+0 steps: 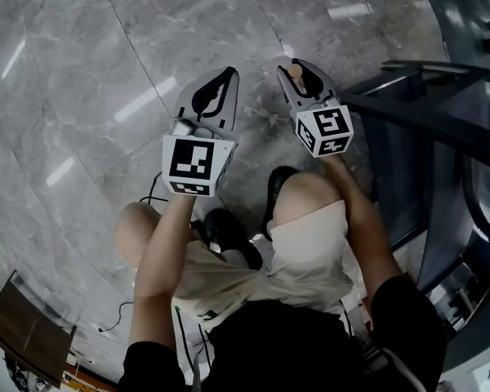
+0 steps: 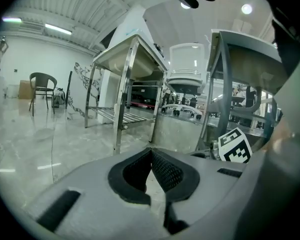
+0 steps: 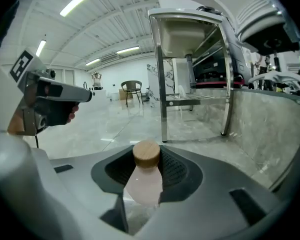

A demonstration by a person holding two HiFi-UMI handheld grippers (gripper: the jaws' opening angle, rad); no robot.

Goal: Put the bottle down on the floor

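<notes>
A small bottle [image 3: 144, 183] with a pale, cloudy body and a round wooden cap [image 3: 146, 154] stands upright between the pads of my right gripper [image 3: 147, 160], which is shut on it. From the head view the cap [image 1: 295, 72] peeks out of the right gripper [image 1: 299, 77], held low over the grey marble floor [image 1: 106, 64]. My left gripper [image 1: 226, 77] hangs beside it to the left. Its dark pads meet at the tips with nothing between them [image 2: 151, 154].
I am crouched, with knees [image 1: 306, 190] and dark shoes [image 1: 278, 188] just behind the grippers. A dark metal frame [image 1: 408, 113] stands close on the right. Steel-legged tables [image 2: 125, 99] and a low stone ledge [image 3: 260, 119] lie ahead. A chair [image 2: 42, 86] is far off, and a cable [image 1: 155, 190] lies on the floor.
</notes>
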